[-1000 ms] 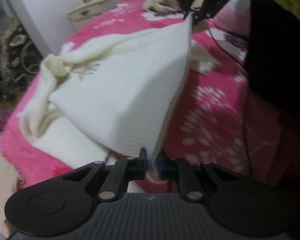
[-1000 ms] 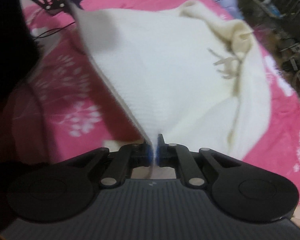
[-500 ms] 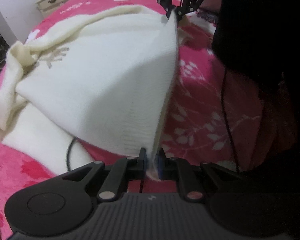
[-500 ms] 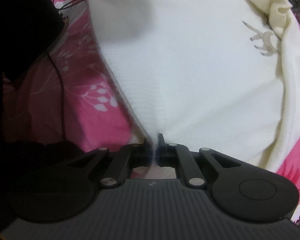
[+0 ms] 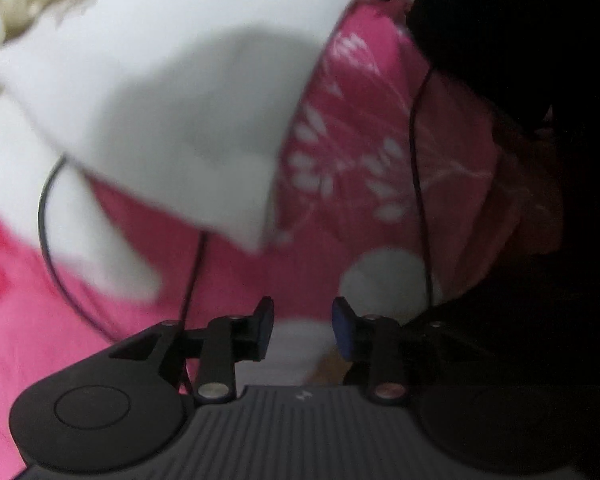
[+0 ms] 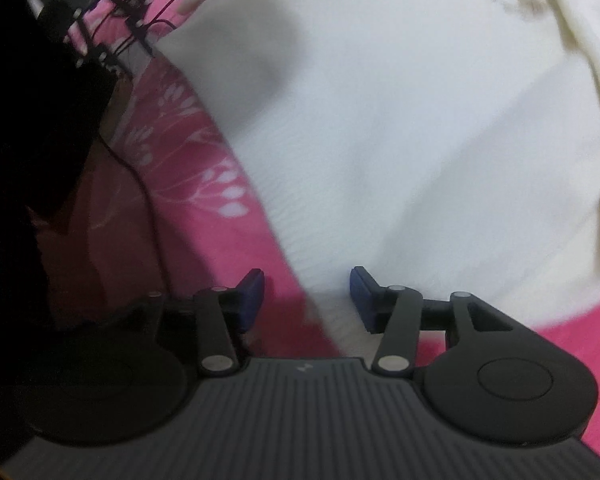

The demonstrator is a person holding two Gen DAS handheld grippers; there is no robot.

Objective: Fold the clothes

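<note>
A cream knit sweater [image 5: 172, 92] lies on a pink floral bedspread [image 5: 364, 152], its folded-over layer blurred in the left wrist view. My left gripper [image 5: 303, 326] is open, pulled back from the sweater's near corner, nothing between its blue pads. In the right wrist view the same sweater [image 6: 400, 120] fills the upper right, with a bunched sleeve along the right edge. My right gripper [image 6: 307, 294] is open, and the sweater's hem edge lies below the gap between its fingers. The other gripper [image 6: 112, 28] shows dimly at the top left of that view.
Thin black cables [image 5: 418, 184] trail over the bedspread near both grippers. A person's dark clothing [image 5: 540, 80] fills the right of the left wrist view and the left of the right wrist view [image 6: 28, 140].
Both grippers have gone from shut on the sweater's hem to open. The lifted layer has dropped onto the garment, and both grippers sit lower and nearer the bedspread.
</note>
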